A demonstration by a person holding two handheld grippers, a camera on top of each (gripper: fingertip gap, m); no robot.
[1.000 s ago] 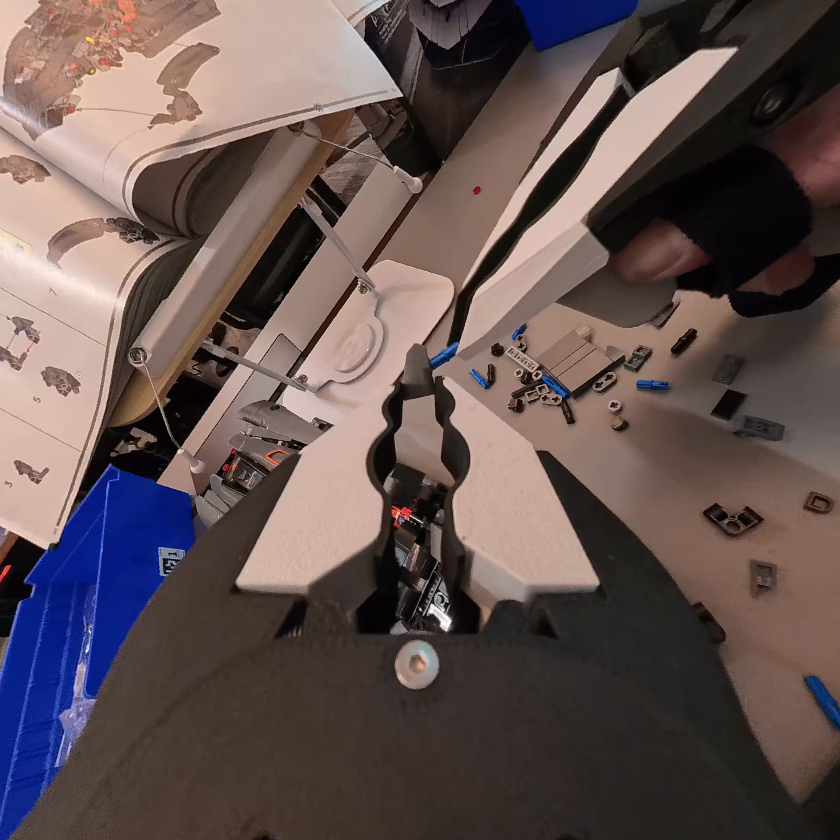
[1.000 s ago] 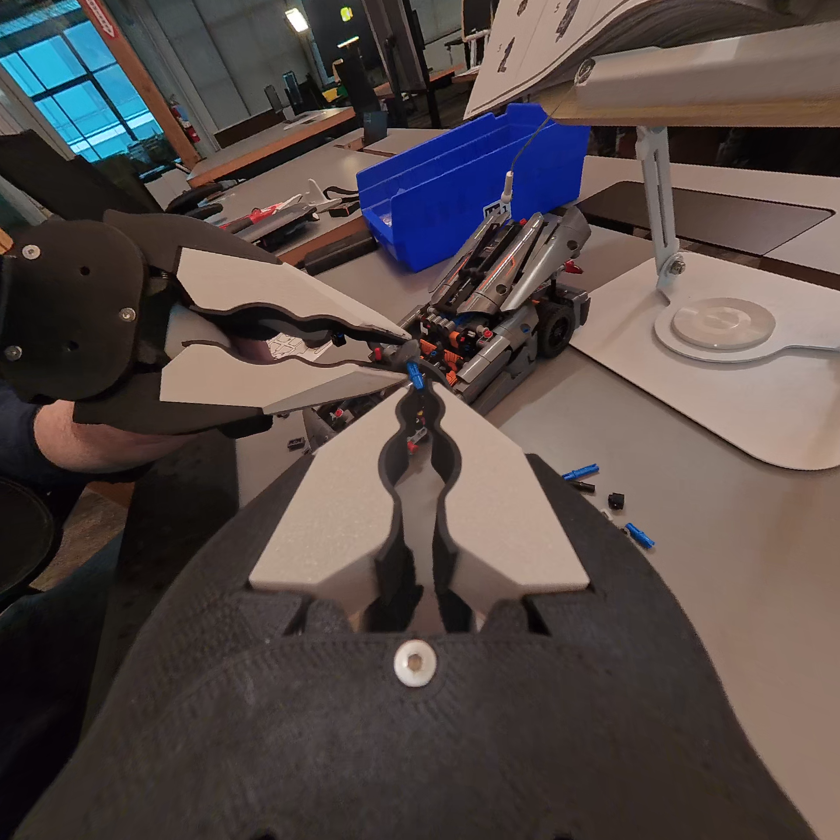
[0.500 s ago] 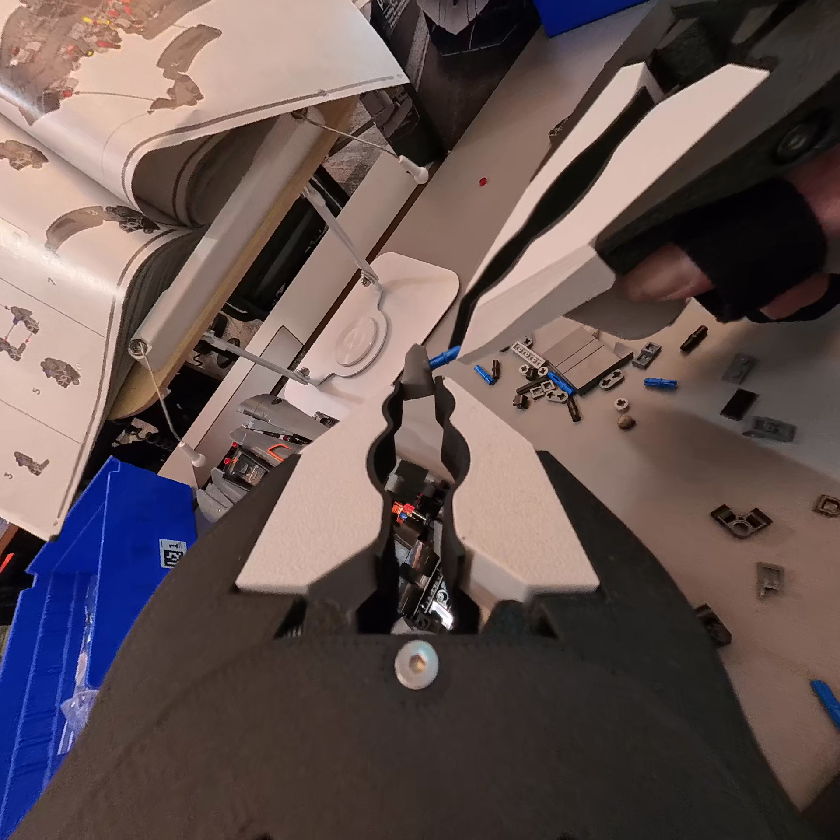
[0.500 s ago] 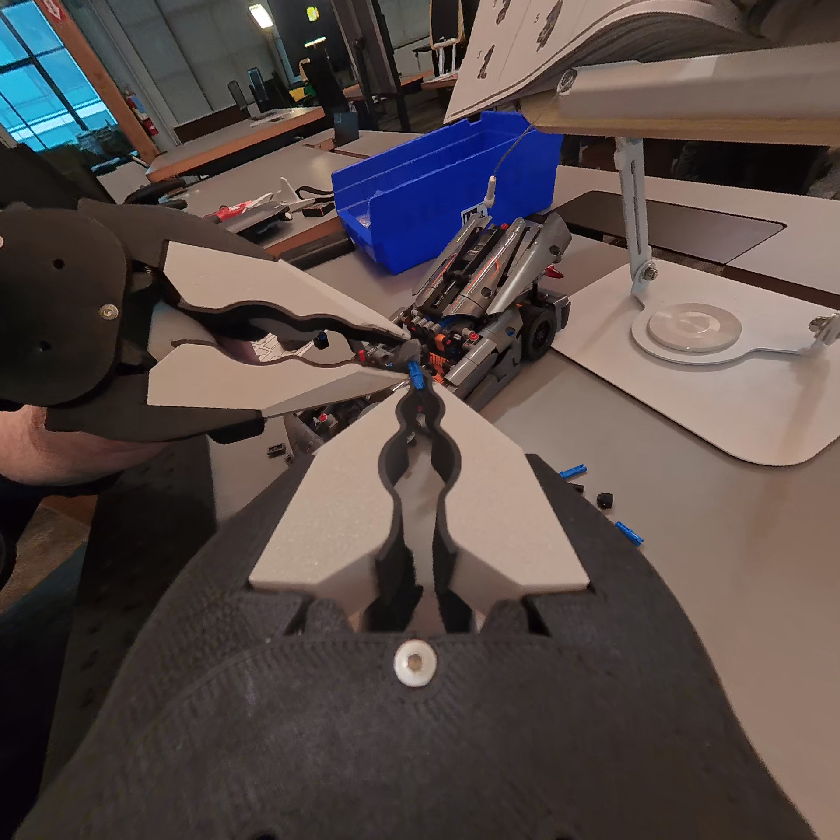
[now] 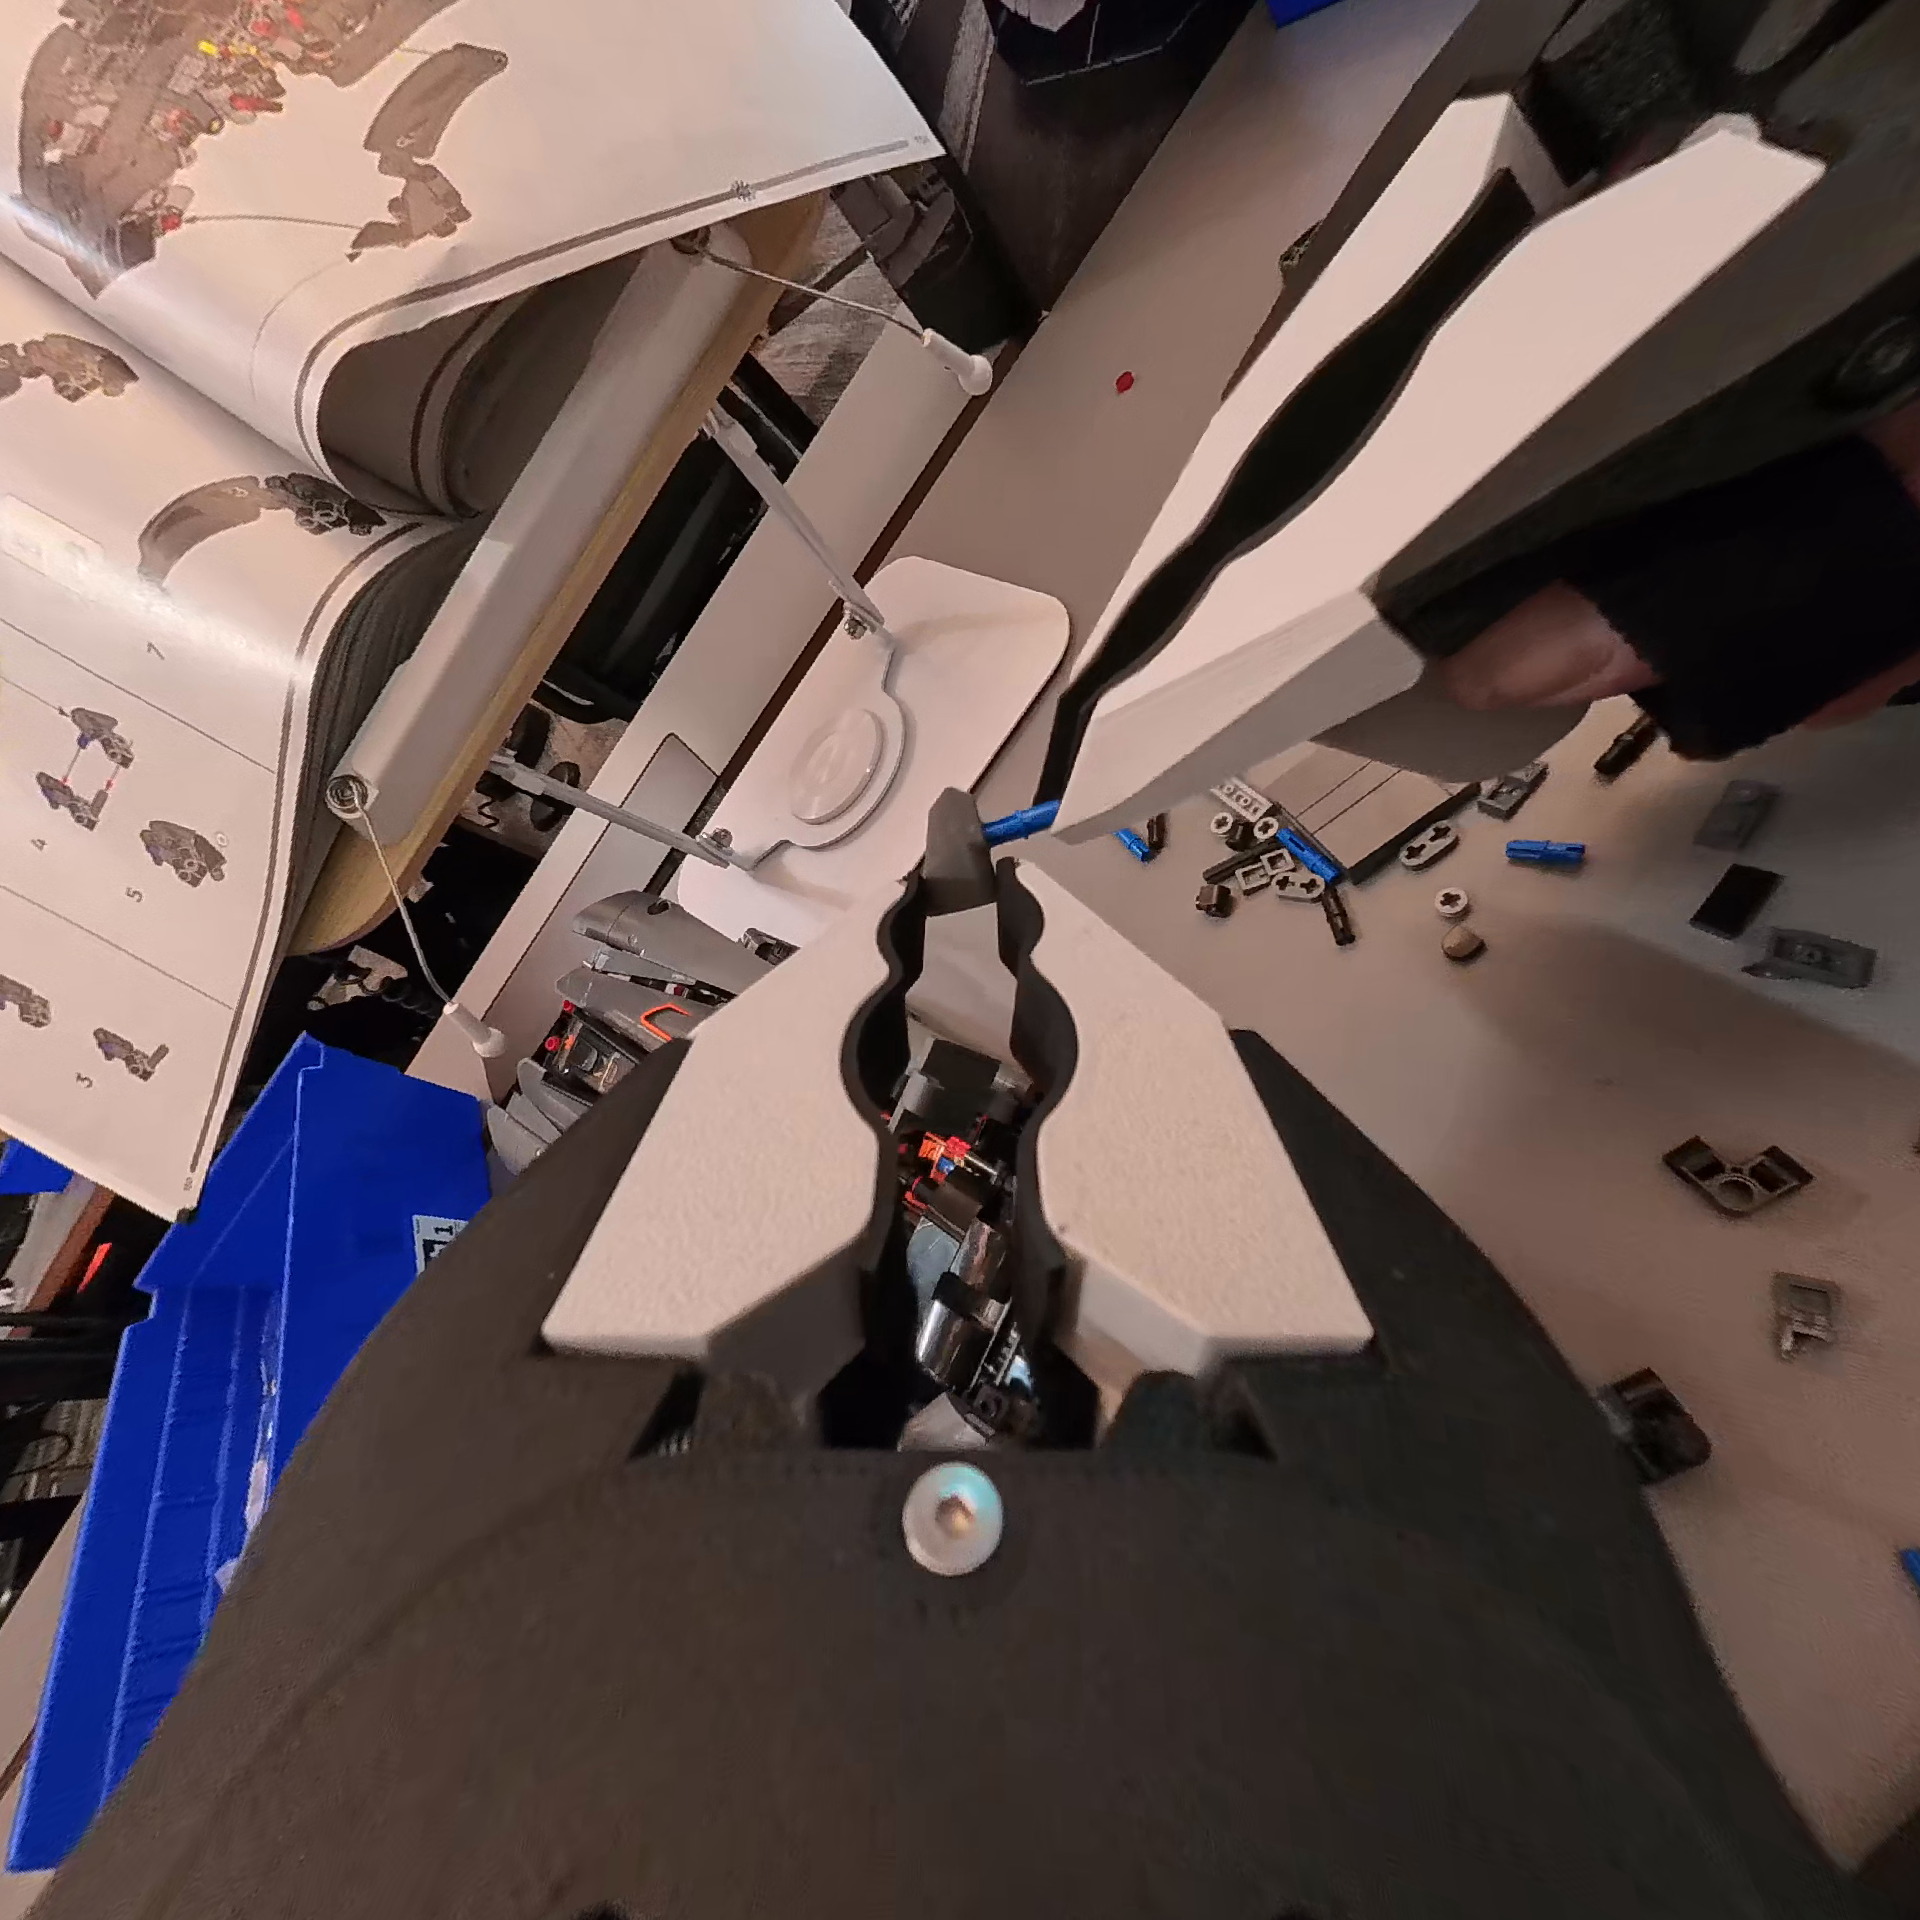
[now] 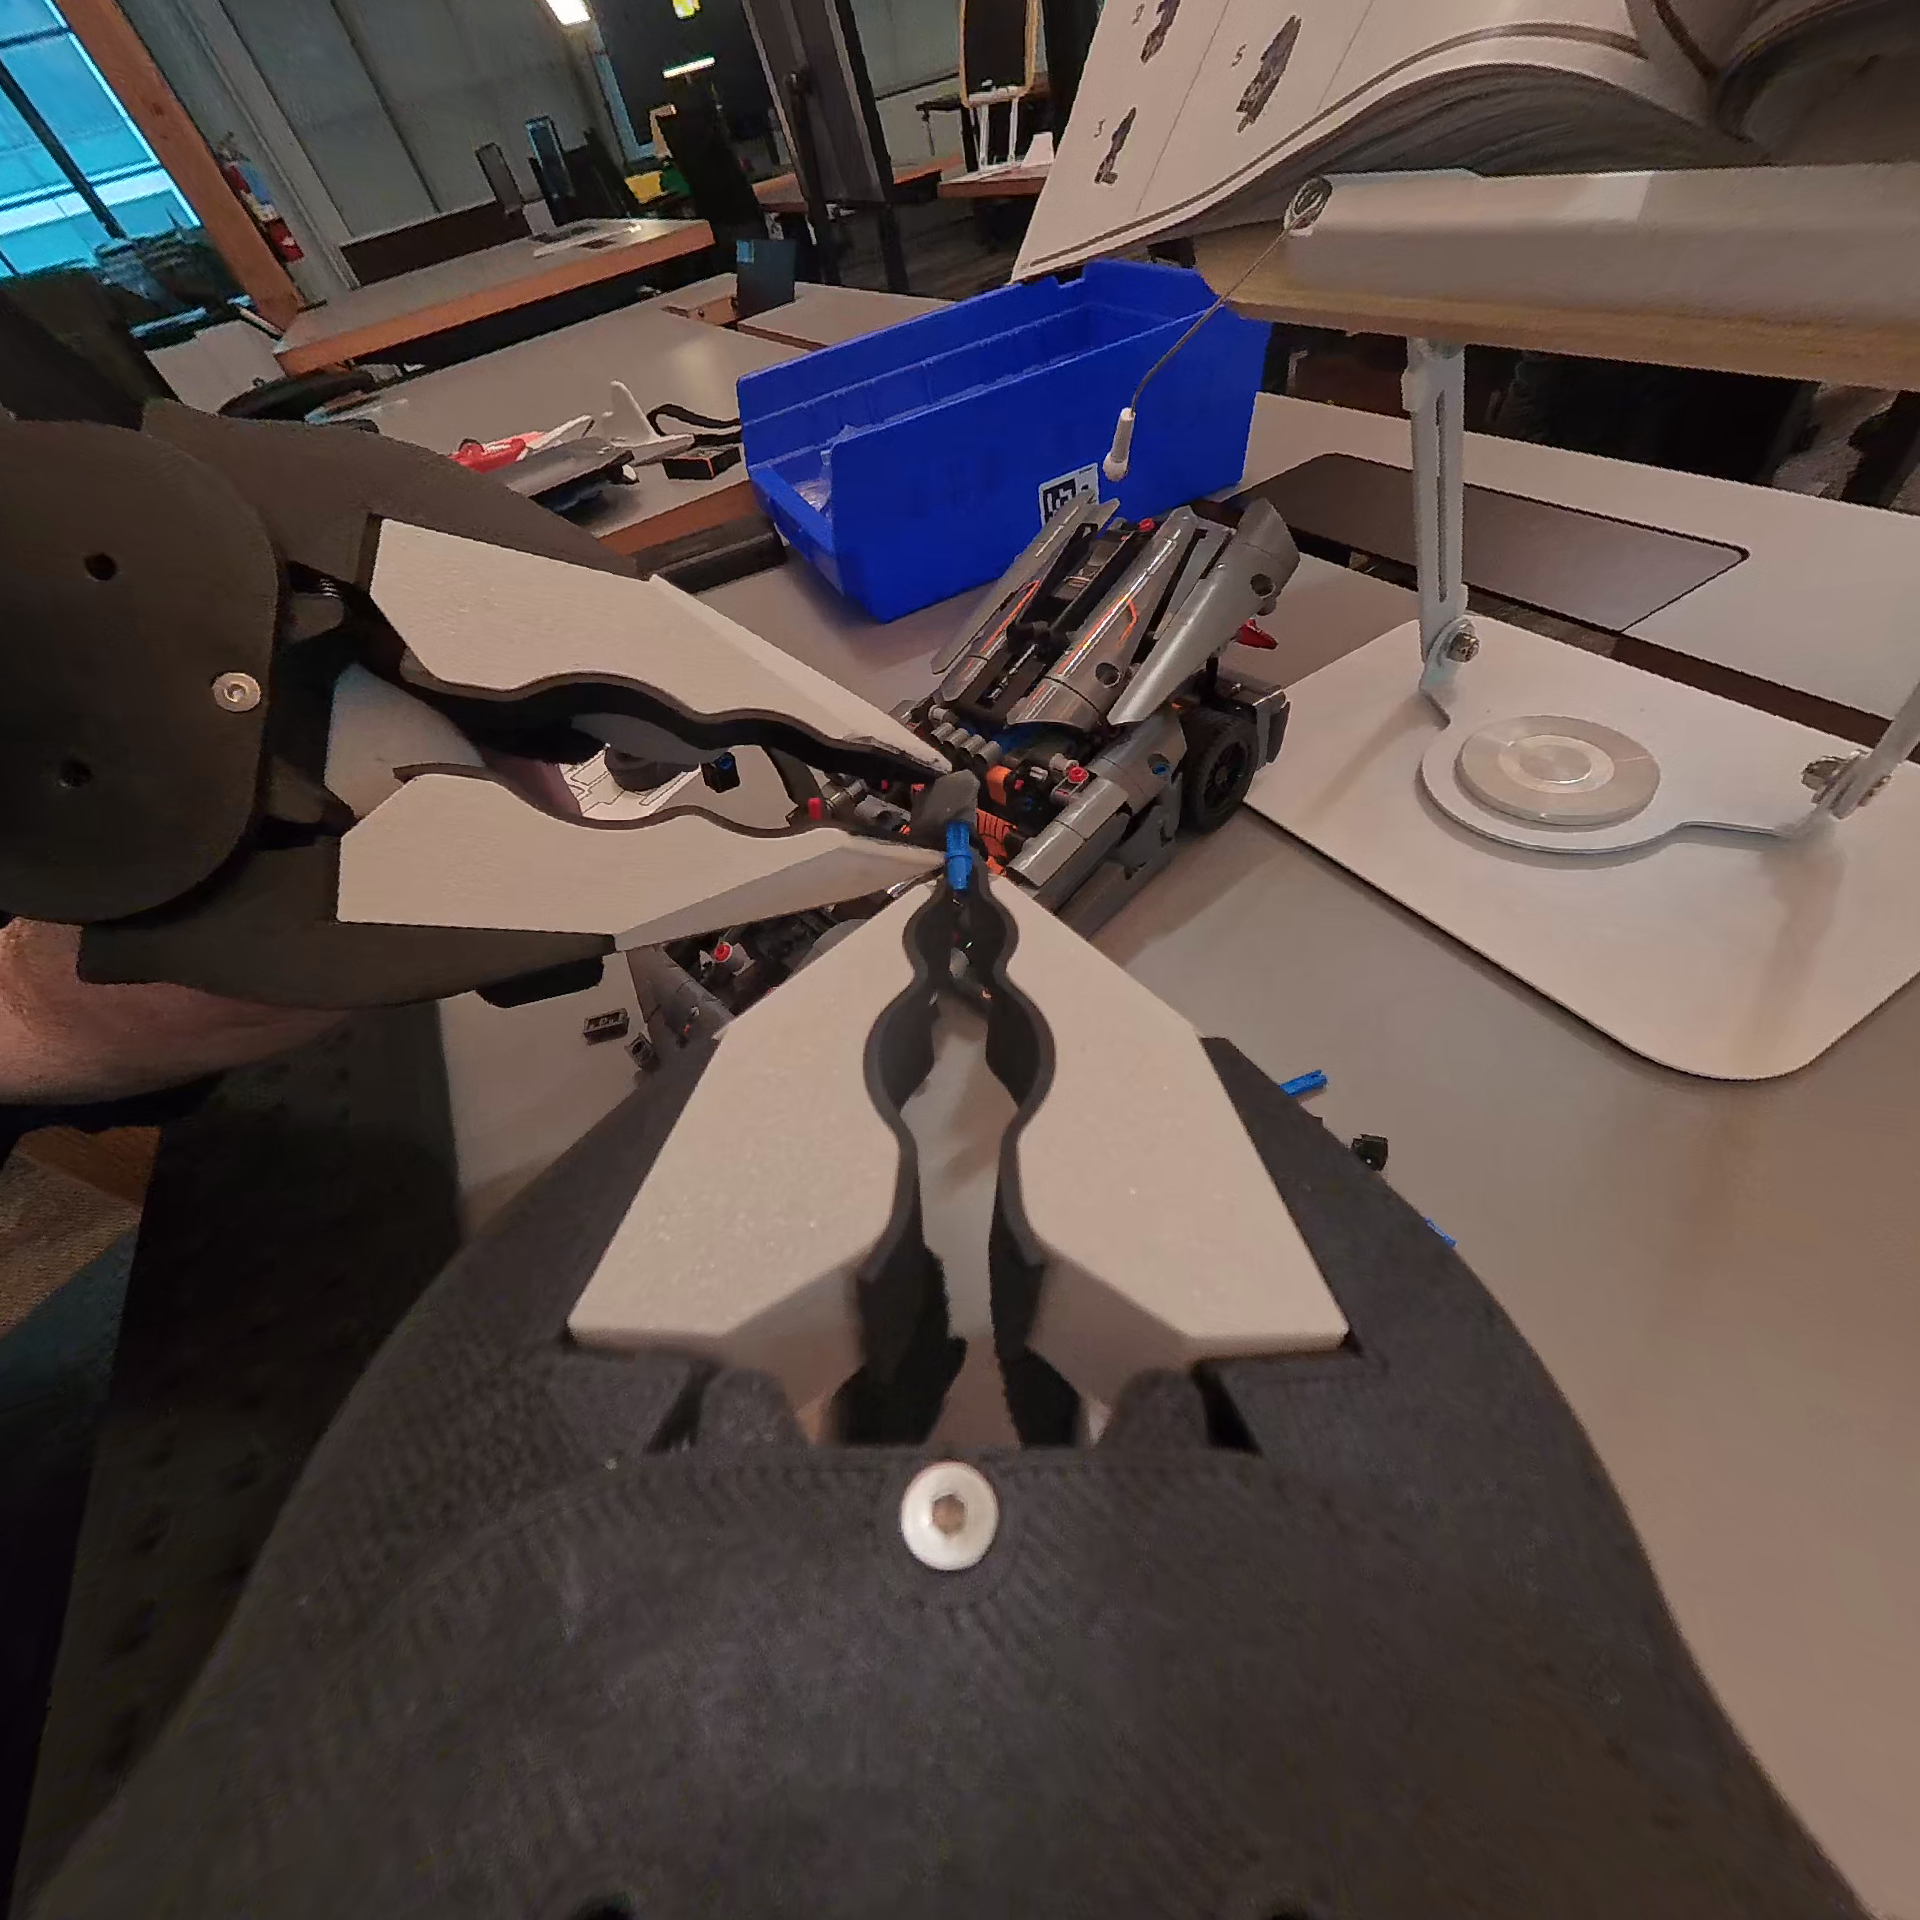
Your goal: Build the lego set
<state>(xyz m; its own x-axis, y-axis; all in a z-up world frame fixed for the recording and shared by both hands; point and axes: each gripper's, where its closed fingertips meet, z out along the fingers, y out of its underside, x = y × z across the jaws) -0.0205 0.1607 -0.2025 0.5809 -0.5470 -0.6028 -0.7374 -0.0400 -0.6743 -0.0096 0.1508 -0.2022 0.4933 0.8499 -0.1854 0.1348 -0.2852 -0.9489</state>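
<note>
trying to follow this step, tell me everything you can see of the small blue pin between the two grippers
The small blue plastic pin is a short ridged peg. The right gripper is shut on one end; the other end meets the small dark grey angled piece that the left gripper clamps. Whether it is seated cannot be told. It hangs above the grey table, before the grey car model.

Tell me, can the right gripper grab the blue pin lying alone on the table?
Probably not yet: the right gripper is already shut on a blue pin it is pushing into the grey piece. The loose pin lies unblocked.
</note>
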